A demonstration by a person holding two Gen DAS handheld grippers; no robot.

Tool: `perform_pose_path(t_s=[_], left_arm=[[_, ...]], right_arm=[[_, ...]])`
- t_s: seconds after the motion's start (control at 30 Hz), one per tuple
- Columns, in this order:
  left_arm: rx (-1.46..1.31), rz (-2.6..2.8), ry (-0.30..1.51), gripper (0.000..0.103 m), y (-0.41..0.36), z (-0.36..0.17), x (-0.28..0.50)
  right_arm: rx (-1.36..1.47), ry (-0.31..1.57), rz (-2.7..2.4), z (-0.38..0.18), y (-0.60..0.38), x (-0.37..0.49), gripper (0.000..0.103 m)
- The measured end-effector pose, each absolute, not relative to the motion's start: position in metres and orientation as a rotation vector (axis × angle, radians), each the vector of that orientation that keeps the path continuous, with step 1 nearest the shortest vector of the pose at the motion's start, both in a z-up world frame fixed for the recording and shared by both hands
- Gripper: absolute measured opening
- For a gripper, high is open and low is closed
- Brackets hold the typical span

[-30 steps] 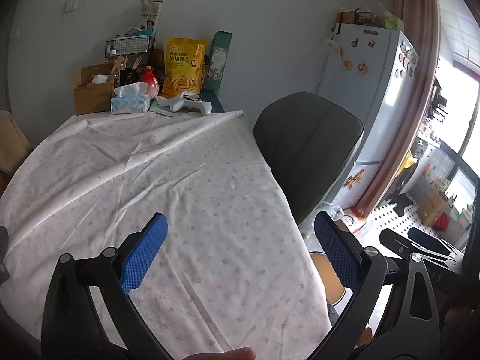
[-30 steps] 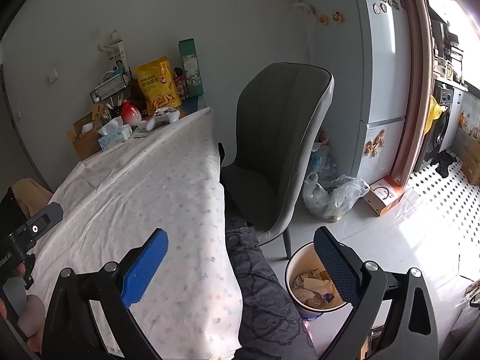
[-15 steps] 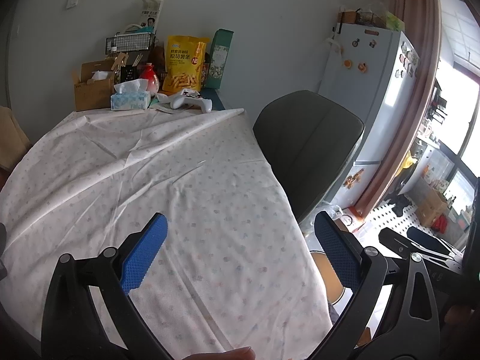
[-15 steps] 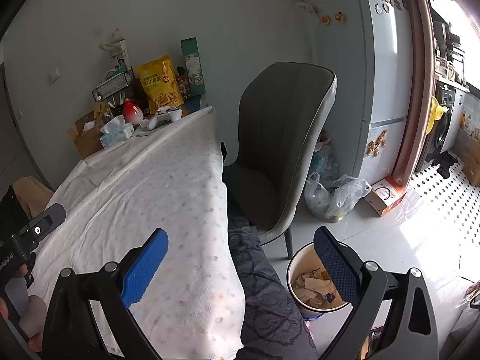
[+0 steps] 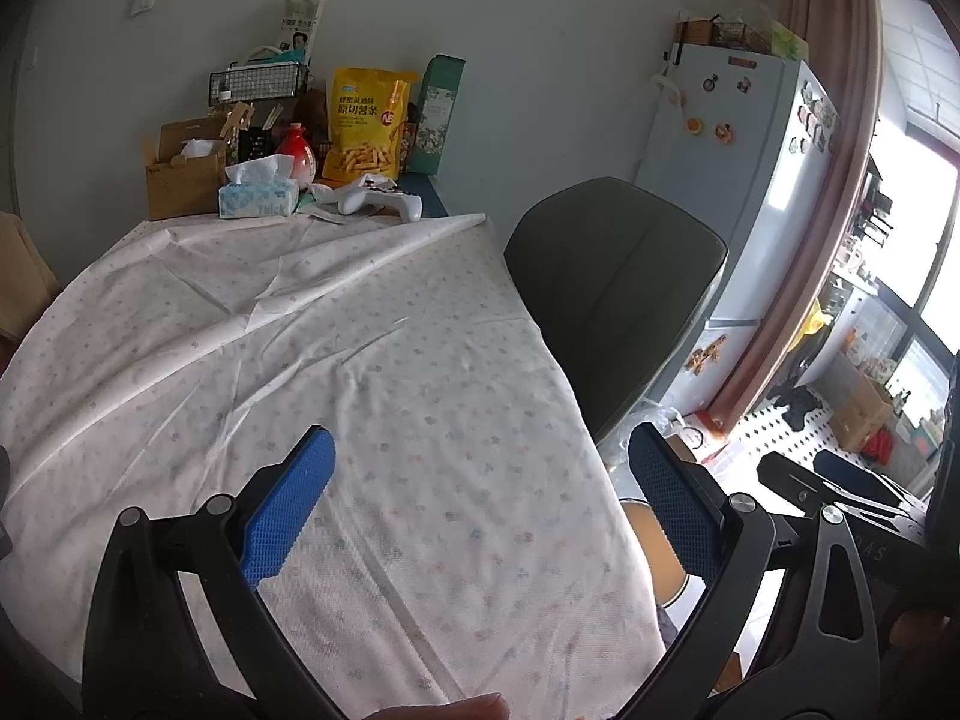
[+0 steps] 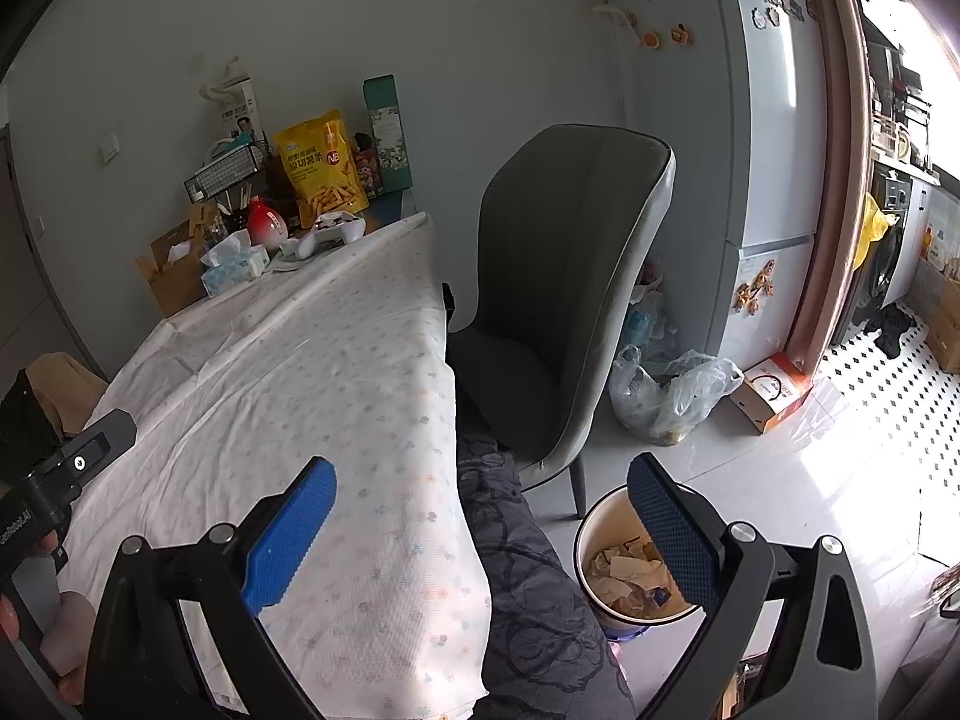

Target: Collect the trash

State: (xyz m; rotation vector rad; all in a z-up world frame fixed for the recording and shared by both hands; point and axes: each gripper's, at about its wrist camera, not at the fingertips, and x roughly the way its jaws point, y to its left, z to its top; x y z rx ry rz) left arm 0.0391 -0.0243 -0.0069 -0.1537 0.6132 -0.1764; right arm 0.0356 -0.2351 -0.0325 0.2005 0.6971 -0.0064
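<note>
Round white trash bin (image 6: 606,594), holding crumpled paper scraps, stands on the floor beside the grey chair (image 6: 570,276), partly behind one blue ribbed pad of the right claw (image 6: 480,531), which is spread and empty. Left claw (image 5: 480,501), likewise released, hangs over the cloth-covered surface (image 5: 312,348).

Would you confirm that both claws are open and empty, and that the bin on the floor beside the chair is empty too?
Not quite: the bin is not empty; the right wrist view shows crumpled paper scraps inside it. The rest holds: the left claw and right claw are open and empty, and the bin stands on the floor beside the chair.
</note>
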Motion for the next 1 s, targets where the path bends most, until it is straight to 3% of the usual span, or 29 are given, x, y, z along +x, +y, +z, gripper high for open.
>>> perform_pose_path(t_s=[1.0], left_arm=[[-0.126,-0.197,0.614,0.097,-0.0268,-0.0095,0.0417]], right_arm=[[0.193,0.7,0.004,-0.032,-0.2337,0.0388,0.095]])
